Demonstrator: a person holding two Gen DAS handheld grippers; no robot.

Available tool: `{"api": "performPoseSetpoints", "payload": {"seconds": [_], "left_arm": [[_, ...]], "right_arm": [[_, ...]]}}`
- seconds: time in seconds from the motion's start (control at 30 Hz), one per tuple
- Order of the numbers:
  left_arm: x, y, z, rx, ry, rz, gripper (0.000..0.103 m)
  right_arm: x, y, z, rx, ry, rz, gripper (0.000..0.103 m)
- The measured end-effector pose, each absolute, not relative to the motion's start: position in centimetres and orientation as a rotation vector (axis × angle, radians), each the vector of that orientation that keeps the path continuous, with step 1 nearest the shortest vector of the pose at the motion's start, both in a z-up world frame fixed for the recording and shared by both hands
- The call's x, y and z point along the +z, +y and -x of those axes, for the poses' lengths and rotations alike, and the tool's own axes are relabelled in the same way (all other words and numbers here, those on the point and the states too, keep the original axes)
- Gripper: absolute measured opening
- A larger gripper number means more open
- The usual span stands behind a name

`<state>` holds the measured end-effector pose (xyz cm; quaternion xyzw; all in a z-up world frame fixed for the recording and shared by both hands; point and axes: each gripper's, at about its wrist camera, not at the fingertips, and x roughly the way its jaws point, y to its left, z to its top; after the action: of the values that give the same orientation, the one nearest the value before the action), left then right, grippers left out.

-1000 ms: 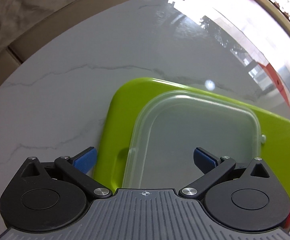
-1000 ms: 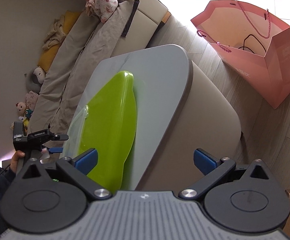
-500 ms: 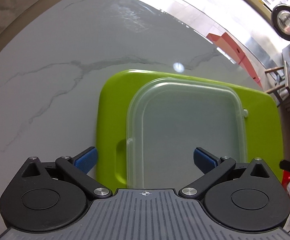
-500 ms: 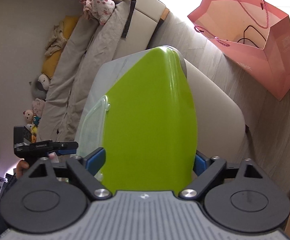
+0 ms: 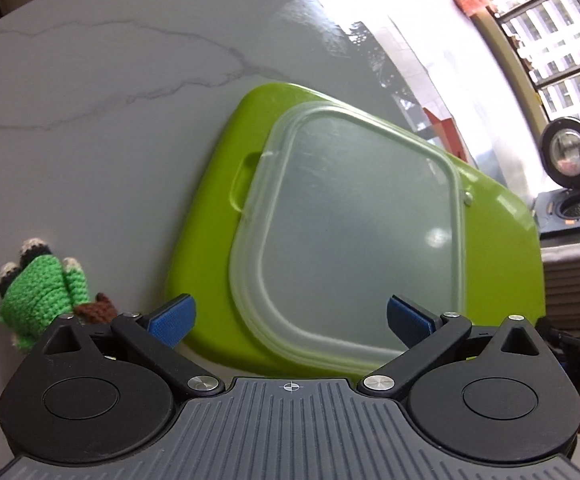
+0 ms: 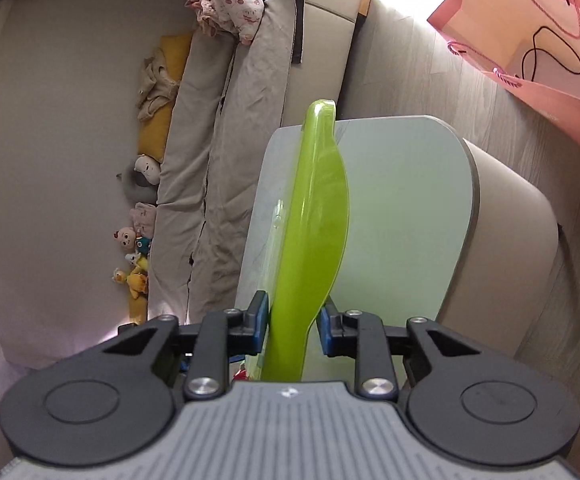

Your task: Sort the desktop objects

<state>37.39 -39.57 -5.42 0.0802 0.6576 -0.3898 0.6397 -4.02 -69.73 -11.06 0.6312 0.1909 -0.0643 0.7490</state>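
Observation:
A lime-green cutting board (image 5: 210, 260) lies on the marble table (image 5: 110, 120) with a clear plastic lid (image 5: 361, 232) on top of it. My left gripper (image 5: 290, 316) hovers open above the lid's near edge, with nothing between its fingers. In the right wrist view the cutting board (image 6: 317, 200) shows edge-on, its near end raised off the table (image 6: 401, 200). My right gripper (image 6: 291, 324) is closing on that end, with both pads against the board. The lid (image 6: 277, 216) shows as a thin rim on the board's left face.
A green crocheted toy (image 5: 42, 288) lies on the table left of the board, beside my left finger. Beyond the table are a beige sofa (image 6: 250, 120) with soft toys (image 6: 134, 256), a pink paper bag (image 6: 529, 40) on the floor, and a black round appliance (image 5: 569, 152).
My right gripper went from wide open beside the board to closed on its near end, tipping it up. My left gripper swung sideways, bringing the crocheted toy into view.

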Motion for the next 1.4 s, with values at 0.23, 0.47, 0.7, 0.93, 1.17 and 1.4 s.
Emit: {"api": "performPoseSetpoints", "payload": {"seconds": [0.23, 0.47, 0.7, 0.93, 1.17, 1.4], "left_arm": [[-5.7, -39.7, -36.0, -0.864, 1.551, -0.214, 0.103], [-5.4, -40.5, -31.5, -0.930, 1.516, -0.615, 0.103], [-6.4, -41.3, -24.6, -0.967, 1.368, -1.069, 0.103], [-10.1, -41.9, -21.9, -0.875, 1.303, -1.206, 0.103], [-10.8, -42.0, -22.1, -0.817, 1.232, -1.153, 0.101], [-9.3, -41.5, -22.0, -0.809, 1.191, -1.059, 0.079]], "right_arm": [[-15.3, -69.3, 5.2, -0.216, 0.432, -1.438, 0.032], [-20.1, -67.4, 6.4, -0.282, 0.482, -1.499, 0.036], [-19.1, -66.5, 5.9, -0.332, 0.530, -1.371, 0.042], [-18.5, -66.1, 6.6, -0.329, 0.488, -1.383, 0.054], [-16.9, -65.9, 8.7, -0.323, 0.441, -1.356, 0.065], [-15.5, -65.6, 10.2, -0.339, 0.423, -1.325, 0.071]]}}
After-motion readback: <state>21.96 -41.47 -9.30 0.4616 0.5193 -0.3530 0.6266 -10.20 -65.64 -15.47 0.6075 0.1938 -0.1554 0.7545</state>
